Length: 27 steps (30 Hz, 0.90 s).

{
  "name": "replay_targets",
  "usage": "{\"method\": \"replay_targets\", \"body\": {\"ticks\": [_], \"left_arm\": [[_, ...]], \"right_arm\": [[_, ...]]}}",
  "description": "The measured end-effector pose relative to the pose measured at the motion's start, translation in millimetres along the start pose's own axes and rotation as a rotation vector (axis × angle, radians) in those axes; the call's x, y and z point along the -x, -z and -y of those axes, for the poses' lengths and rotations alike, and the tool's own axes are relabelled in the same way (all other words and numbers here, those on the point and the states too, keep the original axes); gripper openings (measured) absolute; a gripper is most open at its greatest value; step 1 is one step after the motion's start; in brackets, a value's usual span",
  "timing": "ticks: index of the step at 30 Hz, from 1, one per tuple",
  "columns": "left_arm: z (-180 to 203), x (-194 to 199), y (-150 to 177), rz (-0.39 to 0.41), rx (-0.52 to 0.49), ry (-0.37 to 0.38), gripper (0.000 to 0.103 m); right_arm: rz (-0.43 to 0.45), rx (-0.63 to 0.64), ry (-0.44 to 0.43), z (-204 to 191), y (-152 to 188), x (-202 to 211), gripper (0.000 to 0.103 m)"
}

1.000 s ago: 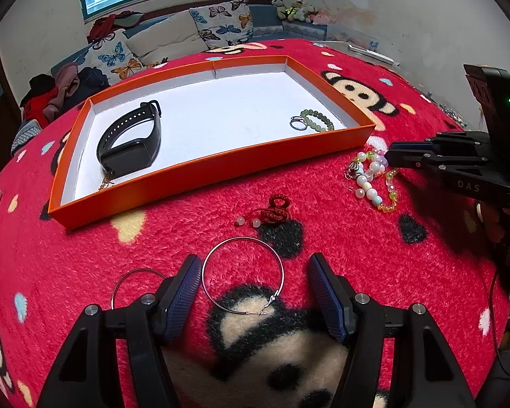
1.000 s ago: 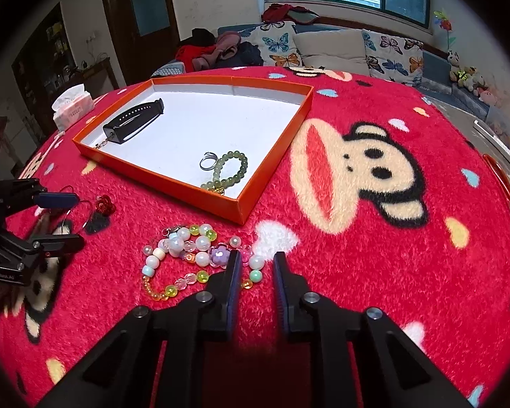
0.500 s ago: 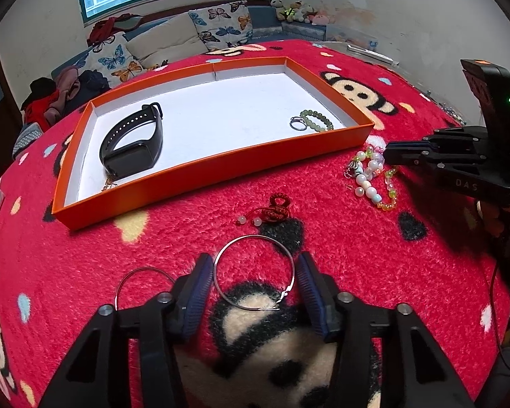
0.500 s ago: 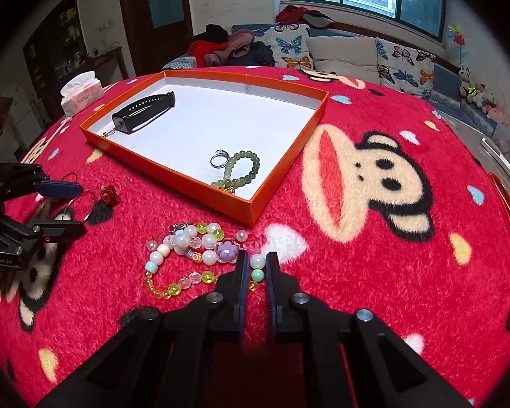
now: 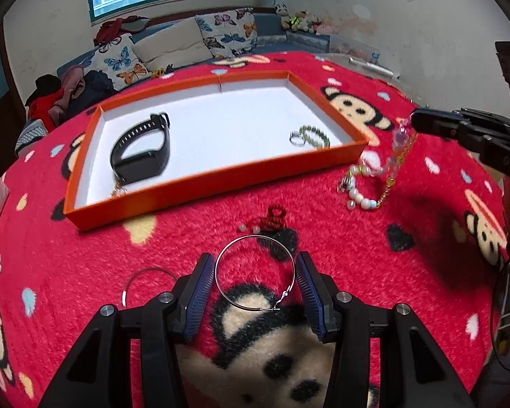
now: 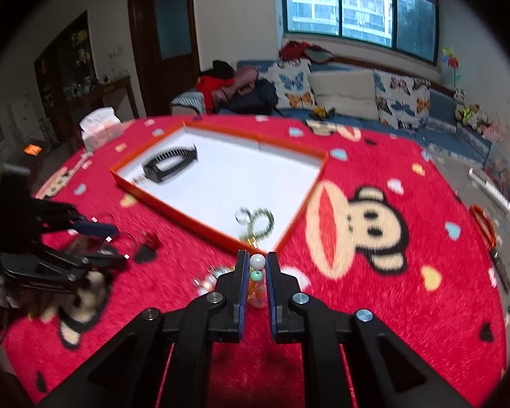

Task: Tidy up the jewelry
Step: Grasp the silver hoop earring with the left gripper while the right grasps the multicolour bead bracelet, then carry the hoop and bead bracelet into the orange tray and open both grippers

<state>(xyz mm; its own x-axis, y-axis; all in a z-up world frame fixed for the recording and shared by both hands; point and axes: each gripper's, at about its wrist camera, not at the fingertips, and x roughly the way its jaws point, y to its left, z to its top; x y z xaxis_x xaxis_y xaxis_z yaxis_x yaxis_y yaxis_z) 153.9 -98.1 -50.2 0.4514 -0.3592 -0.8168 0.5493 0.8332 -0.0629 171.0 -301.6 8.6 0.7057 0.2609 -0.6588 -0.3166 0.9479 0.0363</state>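
Note:
An orange tray (image 5: pixel 217 183) (image 6: pixel 289 227) with a white floor holds a black watch band (image 5: pixel 141 151) (image 6: pixel 168 165), a silver ring (image 5: pixel 295 137) and a green bead bracelet (image 5: pixel 314 136) (image 6: pixel 263 221). My left gripper (image 5: pixel 255 273) brackets a silver hoop (image 5: pixel 255 277) on the red blanket, pads close to its sides. My right gripper (image 6: pixel 257 265) (image 5: pixel 416 124) is shut on a multicolour bead bracelet (image 6: pixel 256 270) (image 5: pixel 374 176) and lifts it; part of it hangs down to the blanket.
A second silver hoop (image 5: pixel 146 280) lies left of my left gripper. A red knot charm (image 5: pixel 272 219) (image 6: pixel 149 239) lies in front of the tray. A tissue box (image 6: pixel 100 129) sits at the table's far left. A sofa with cushions (image 5: pixel 173 47) stands behind.
My right gripper has closed on the bead bracelet and risen, pulling it off the blanket. My left gripper's jaws have narrowed around the hoop.

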Motion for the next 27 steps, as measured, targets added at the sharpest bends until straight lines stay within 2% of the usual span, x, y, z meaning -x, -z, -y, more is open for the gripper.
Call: {"method": "replay_targets", "body": {"ticks": [5,9,14,20,27], "left_arm": [[-4,18,-16,0.05,0.008,-0.012,0.052],[-10,30,-39,0.102,0.009,-0.029,0.052],[-19,32,-72,0.128,0.009,-0.055,0.052],[-32,11,-100,0.119,0.023,-0.06,0.052],[-39,-25,-111,0.071,0.031,-0.062,0.052]], "right_arm": [[0.066,0.021,-0.015,-6,-27,16,0.012],[0.113,0.036,-0.014,-9,-50,24,0.012],[0.146,0.056,0.002,-8,-73,21,0.012],[0.155,0.064,0.009,-3,-91,4,0.012],[0.111,0.046,0.001,5,-97,-33,0.012]]}}
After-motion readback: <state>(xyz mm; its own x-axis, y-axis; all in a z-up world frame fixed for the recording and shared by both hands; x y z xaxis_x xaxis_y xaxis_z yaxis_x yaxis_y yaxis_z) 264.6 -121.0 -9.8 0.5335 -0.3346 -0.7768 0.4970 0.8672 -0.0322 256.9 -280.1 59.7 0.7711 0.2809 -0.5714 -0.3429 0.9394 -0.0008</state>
